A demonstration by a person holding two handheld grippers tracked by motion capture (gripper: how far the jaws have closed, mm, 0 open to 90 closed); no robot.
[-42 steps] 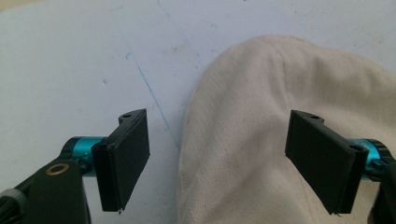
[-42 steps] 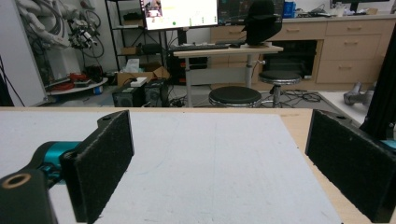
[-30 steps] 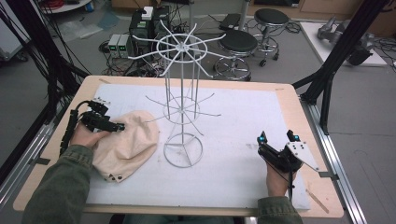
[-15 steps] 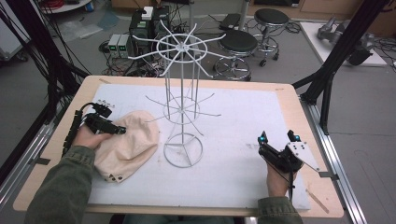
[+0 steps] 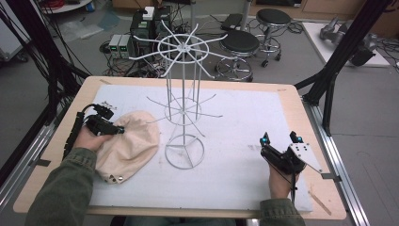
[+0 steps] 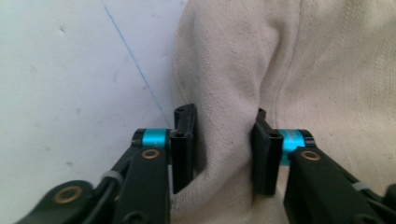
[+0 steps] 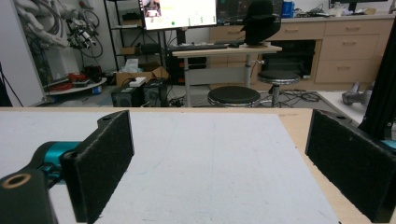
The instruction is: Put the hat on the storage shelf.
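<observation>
A soft cream cotton cap [image 5: 128, 147] lies at about nine o'clock on the white foam mat [image 5: 235, 174], just beside the base of the white wire spinner rack [image 5: 184, 94]. It looks light and floppy, so it will likely sag; a pinched fold or the stiffer brim should hold best. Its long axis runs from seven to one o'clock, snap strap at seven. The left gripper [image 6: 223, 154] has its jaws closed partway on a raised fold. The right gripper [image 7: 219, 168], at four o'clock, hovers wide apart, holding nothing.
</observation>
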